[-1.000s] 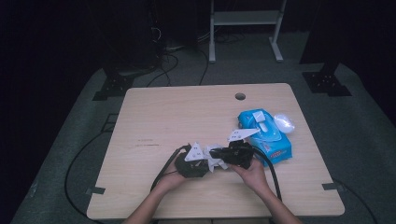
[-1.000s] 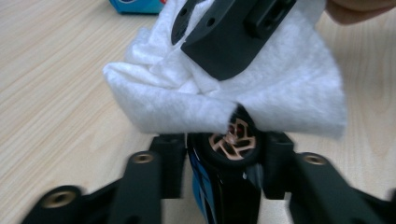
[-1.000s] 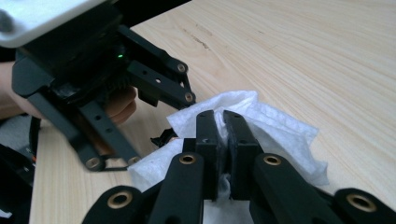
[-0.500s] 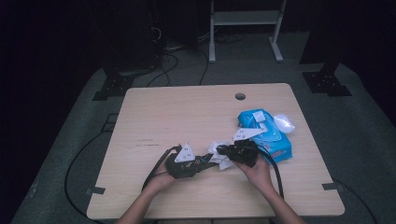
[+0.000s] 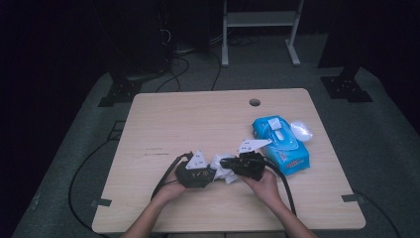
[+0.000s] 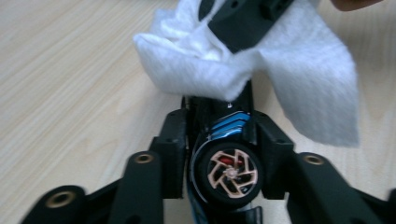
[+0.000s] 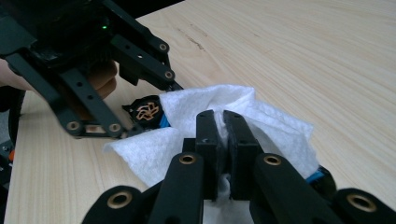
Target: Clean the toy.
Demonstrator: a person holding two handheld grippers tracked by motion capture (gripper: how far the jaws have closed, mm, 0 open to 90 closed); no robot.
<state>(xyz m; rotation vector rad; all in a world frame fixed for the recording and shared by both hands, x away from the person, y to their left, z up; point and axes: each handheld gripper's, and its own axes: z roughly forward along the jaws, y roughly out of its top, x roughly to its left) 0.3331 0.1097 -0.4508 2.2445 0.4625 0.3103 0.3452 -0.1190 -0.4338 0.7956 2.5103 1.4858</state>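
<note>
The left gripper is sitting at about seven o'clock on the table, its jaws closed on a small toy car with a black tyre and a copper-spoked wheel facing its camera; in the right gripper view the same car is peeking out from the left gripper's jaw tips. Just to its right, at six o'clock, a white wipe is lying between the two tools, draped over the far end of the car. The right gripper is pinching that wipe, jaws nearly together with a fold of cloth caught between the pads. Further right, at four o'clock, a blue wipe pack is lying well apart from the work.

By my reading, the step in hand is wiping the car: one tool is steadying it while the other is rubbing the cloth over it. The next move is calling for a firm hold on the car and short strokes with the wipe along its body, perhaps turning it to reach an uncleaned side
</note>
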